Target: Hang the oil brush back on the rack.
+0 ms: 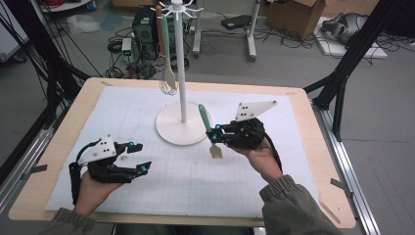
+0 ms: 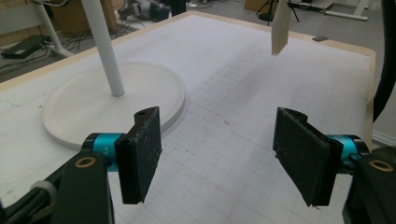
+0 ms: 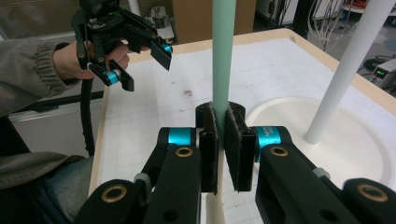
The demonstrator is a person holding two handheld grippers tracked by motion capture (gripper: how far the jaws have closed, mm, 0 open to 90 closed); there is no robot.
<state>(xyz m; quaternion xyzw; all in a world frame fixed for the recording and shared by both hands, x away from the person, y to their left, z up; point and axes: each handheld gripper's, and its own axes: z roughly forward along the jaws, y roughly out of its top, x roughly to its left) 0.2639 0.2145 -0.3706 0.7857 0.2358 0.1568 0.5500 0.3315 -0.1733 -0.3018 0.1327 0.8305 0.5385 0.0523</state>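
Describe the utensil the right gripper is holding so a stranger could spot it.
Find the white hook stand mid-table. Just right of its round base, the right gripper clamps a spatula with a green handle and pale blade; unlike the utensils hanging on the stand, it's hand-held.

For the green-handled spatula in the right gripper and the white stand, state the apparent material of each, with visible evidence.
Green-handled spatula: smooth matte handle, probably silicone or plastic; pale tan blade looks wooden. White stand: even, faintly glossy pole and round base, likely painted metal or plastic; the look leaves it open.
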